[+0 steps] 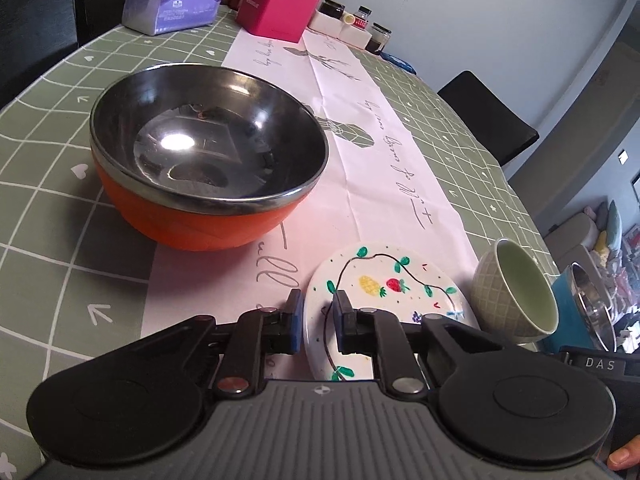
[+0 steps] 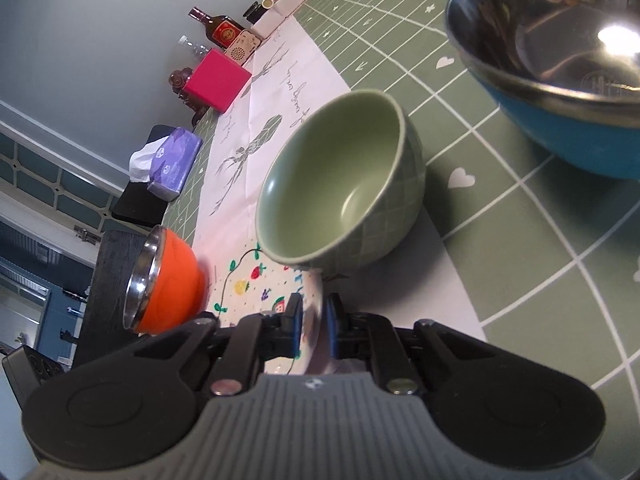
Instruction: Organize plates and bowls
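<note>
A worktop (image 1: 60, 208) covered in a green grid-patterned cloth fills both views, with a white printed runner (image 1: 384, 152) laid along its middle.

The largest dish is an orange bowl (image 1: 200, 216) with a dark steel lining, standing upright ahead of the left fingers and a little to their left. In the right wrist view a blue bowl (image 2: 568, 136), also steel-lined, stands ahead and to the right of the right fingers, well apart from them.

A white plate (image 1: 380, 280) painted with fruit and vines lies on the runner. The left gripper (image 1: 316, 320) has its rim between its two fingers (image 1: 294, 320), which are closed to a narrow gap and clamped on the plate's near edge. The right gripper (image 2: 312, 320) grips the same plate (image 2: 256, 276) from another side, its fingers (image 2: 294, 322) likewise drawn close together on the rim.

A small green bowl (image 2: 344, 192) with a lattice pattern sits just ahead of the right fingers, tipped on its side with its mouth facing the camera, touching the plate's far edge.

Far beyond the fingers, at the end of the worktop, stand a purple tissue pack (image 1: 172, 4), a pink box (image 1: 276, 10), bottles and small jars.
</note>
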Tool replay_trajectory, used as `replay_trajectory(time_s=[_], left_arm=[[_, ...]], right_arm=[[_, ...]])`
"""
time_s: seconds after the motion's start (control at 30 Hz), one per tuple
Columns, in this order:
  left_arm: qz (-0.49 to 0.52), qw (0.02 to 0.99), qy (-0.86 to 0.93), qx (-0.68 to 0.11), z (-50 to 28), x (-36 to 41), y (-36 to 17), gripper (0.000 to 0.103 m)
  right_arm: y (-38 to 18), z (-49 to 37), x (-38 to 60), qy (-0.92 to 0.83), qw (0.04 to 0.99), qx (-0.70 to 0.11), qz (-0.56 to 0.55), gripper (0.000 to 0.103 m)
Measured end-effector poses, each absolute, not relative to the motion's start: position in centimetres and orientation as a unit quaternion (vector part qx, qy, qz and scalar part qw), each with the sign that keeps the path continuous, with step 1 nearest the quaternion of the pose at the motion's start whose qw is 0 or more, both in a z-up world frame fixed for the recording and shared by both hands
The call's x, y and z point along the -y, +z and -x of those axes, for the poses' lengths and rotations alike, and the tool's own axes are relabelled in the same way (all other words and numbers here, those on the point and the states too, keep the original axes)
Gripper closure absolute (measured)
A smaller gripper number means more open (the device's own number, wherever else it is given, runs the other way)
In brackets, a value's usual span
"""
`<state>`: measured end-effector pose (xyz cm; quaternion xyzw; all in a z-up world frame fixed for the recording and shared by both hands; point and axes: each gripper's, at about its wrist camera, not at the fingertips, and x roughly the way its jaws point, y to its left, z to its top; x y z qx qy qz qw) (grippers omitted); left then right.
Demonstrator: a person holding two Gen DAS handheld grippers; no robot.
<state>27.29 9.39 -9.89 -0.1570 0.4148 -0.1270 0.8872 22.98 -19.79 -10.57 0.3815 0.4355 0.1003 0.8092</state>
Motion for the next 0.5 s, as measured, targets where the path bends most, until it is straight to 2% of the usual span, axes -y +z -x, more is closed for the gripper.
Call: replay_trajectory(time_s=[0.5], left_arm=[[0.167,0.89,-0.115,-0.408,-26.0,-9.9,-8.6,0.089]], right_arm=[[-10.2,-22.5,19.8,0.109,0.808,-0.433,-0.385,0.099]])
